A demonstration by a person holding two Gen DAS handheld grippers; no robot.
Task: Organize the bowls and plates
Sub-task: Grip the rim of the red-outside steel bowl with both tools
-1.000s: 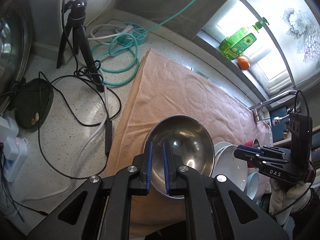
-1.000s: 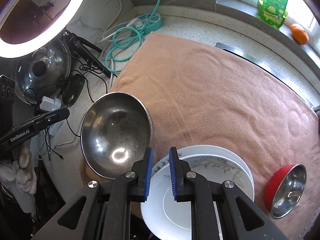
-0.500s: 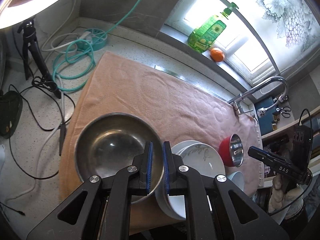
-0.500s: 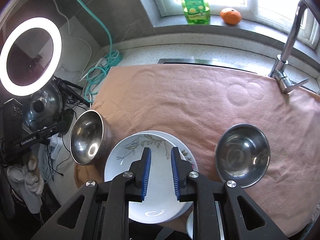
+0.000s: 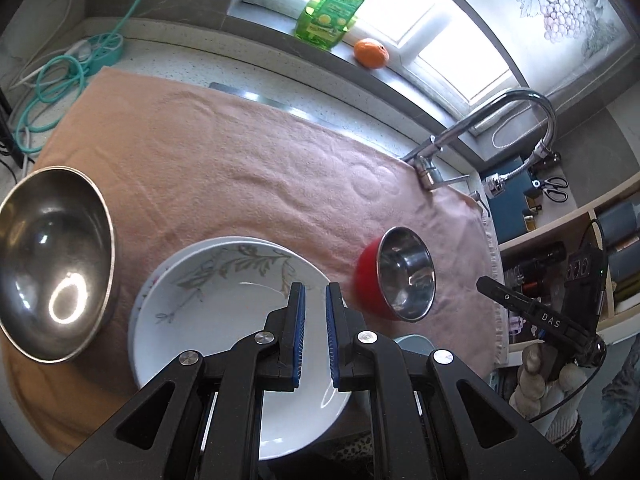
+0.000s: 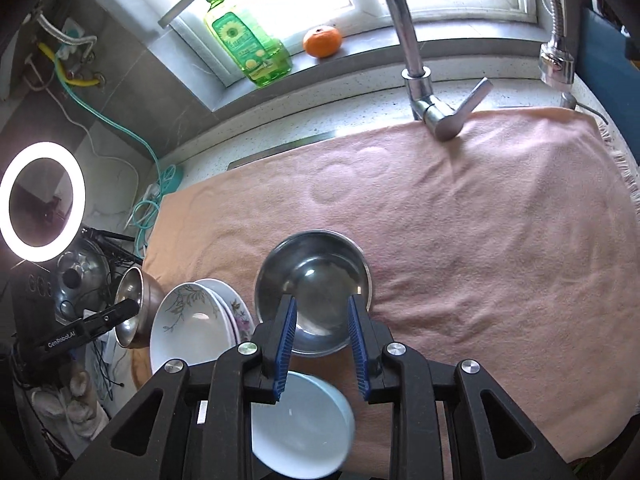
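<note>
**Dishes on the towel, both grippers empty**

Five pieces of tableware lay on the pink towel [image 6: 460, 216] that covered the tabletop. There were two steel bowls: a large one [image 5: 52, 264] at the far left, tipped so its mouth faced right, and a smaller red-sided one [image 6: 314, 276] near the middle, which sat mouth up in the right wrist view. Two white plates [image 6: 188, 320] with leaf and flower patterns were stacked between them, leaning toward the large bowl. One pale blue bowl [image 6: 300, 428] sat at the near edge, mouth up. All were round, with no long axis.

The left gripper [image 5: 315, 334] hung over the plates with its jaws almost together and nothing between them. The right gripper [image 6: 320, 348] hung over the red-sided bowl, its jaws opening, gripping nothing.
</note>
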